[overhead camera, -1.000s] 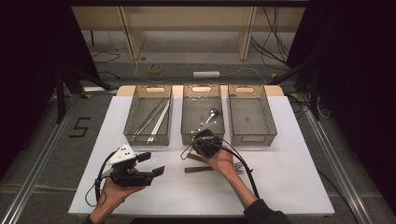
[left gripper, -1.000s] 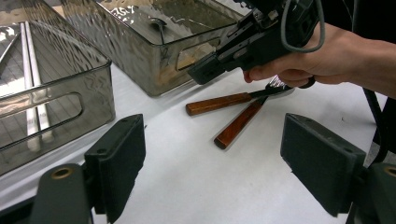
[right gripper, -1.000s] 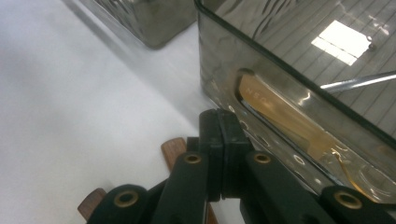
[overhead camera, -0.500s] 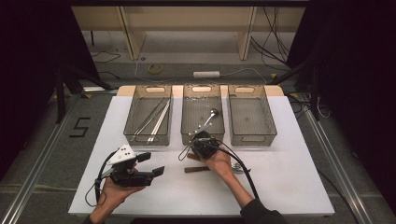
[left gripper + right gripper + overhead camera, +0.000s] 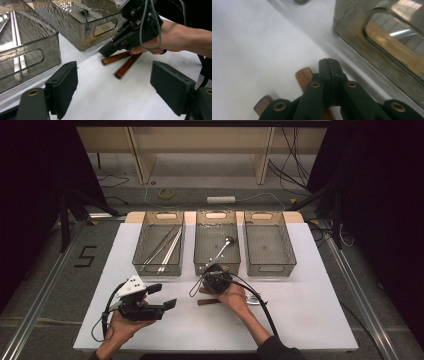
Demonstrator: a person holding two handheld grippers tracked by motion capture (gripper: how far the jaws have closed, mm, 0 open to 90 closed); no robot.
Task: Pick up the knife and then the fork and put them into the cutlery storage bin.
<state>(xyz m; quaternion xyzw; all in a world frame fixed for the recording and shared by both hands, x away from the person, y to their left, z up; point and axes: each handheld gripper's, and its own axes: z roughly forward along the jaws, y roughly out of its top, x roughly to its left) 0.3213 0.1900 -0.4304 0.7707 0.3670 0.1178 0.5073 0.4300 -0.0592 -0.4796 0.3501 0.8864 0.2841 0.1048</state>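
Two brown wooden handles (image 5: 209, 301) lie on the white table just in front of the middle tray; they also appear in the left gripper view (image 5: 116, 58) and under the jaws in the right gripper view (image 5: 303, 75). My right gripper (image 5: 205, 288) is shut, jaws pressed flat together with nothing seen between them (image 5: 328, 61). Its tip (image 5: 106, 51) rests at the end of the handles. My left gripper (image 5: 163, 296) is held in a hand at the lower left and stands open and empty (image 5: 113, 87), pointing toward the handles.
Three clear trays stand in a row at the back: the left one (image 5: 159, 270) holds several long metal utensils, the middle one (image 5: 216, 266) a metal spoon (image 5: 223, 246), and the right one (image 5: 270, 268) looks bare. Cables trail from both grippers.
The right hand has shifted slightly toward the near side of the table, over the wooden handles. The left gripper has kept still.
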